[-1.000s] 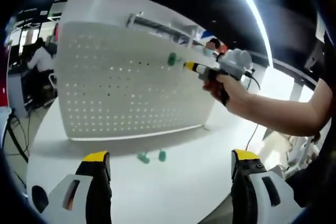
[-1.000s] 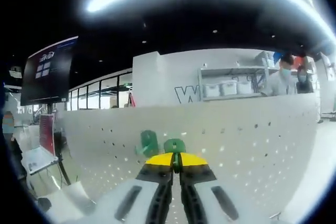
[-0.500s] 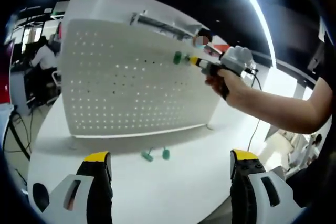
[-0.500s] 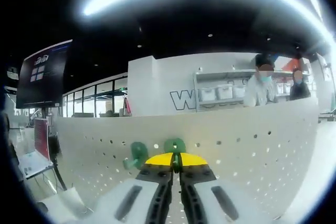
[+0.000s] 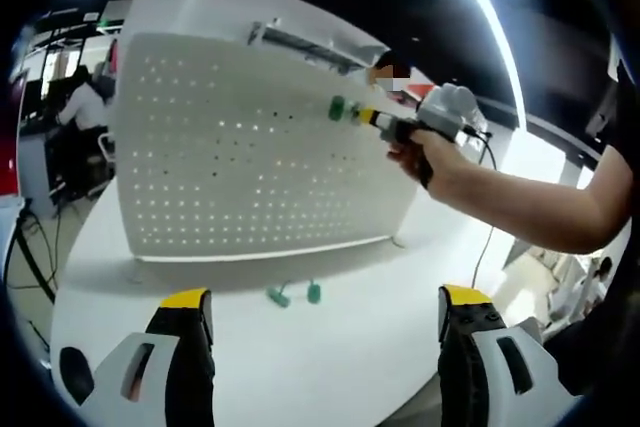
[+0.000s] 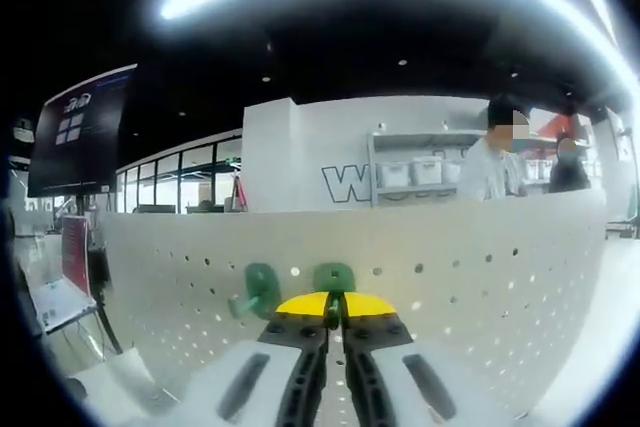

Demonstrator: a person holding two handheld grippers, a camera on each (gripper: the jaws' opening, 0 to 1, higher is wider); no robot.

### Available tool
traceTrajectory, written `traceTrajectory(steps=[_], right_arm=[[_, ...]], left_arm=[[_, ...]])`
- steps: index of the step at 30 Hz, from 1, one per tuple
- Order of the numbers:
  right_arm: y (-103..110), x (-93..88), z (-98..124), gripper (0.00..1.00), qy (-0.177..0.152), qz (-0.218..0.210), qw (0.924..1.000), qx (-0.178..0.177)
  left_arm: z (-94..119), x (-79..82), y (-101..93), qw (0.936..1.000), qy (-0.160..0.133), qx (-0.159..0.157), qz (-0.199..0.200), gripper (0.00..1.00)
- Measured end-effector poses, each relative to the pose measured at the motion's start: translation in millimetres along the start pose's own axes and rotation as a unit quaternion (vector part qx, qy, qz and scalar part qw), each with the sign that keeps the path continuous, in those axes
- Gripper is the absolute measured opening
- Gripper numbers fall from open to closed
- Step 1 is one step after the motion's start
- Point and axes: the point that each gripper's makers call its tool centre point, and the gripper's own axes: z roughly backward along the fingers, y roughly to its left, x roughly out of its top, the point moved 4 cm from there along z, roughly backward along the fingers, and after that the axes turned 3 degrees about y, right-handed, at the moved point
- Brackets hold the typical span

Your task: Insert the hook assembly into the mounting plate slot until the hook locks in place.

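Our right gripper [image 6: 335,299], clamped on a green hook [image 6: 333,277], has reached the pegboard [image 5: 250,157], seemingly not yet locked; left gripper [image 5: 325,312] waits wide open.

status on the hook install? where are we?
Done: one green hook already sits on the pegboard. In hand: the right claw is shut on a second hook, pressed at the board's upper holes; locking can't be confirmed. Left: two more hooks lie on the table. The left claw is open.

White table [image 5: 330,367] carries upright pegboard [image 5: 240,162] and two green hooks [image 5: 296,294]
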Motion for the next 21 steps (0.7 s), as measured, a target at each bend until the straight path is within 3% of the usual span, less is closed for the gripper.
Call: traceTrajectory(steps=[5,10,14,21], right_arm=[[-2,-0.4,3,0.07,0.005,-0.003,0.9999,0.01],[-5,7.9,12,0.11,0.001,-0.017,0.9997,0.019],[-11,10.9,28,0.17,-0.004,-0.032,0.9994,0.014],[-20,8.6,58,0.18,0.001,-0.029,0.9995,0.012]], left_arm=[[0,0.0,-4.4,1.0,-0.003,-0.002,-0.002,0.96],[0,-9.2,-7.1,0.9996,0.022,-0.001,-0.021,0.97],[1,-11.1,-8.6,0.9991,0.028,0.0,-0.031,0.99],[3,-13.6,-10.1,0.9989,0.035,0.001,-0.03,0.99]])
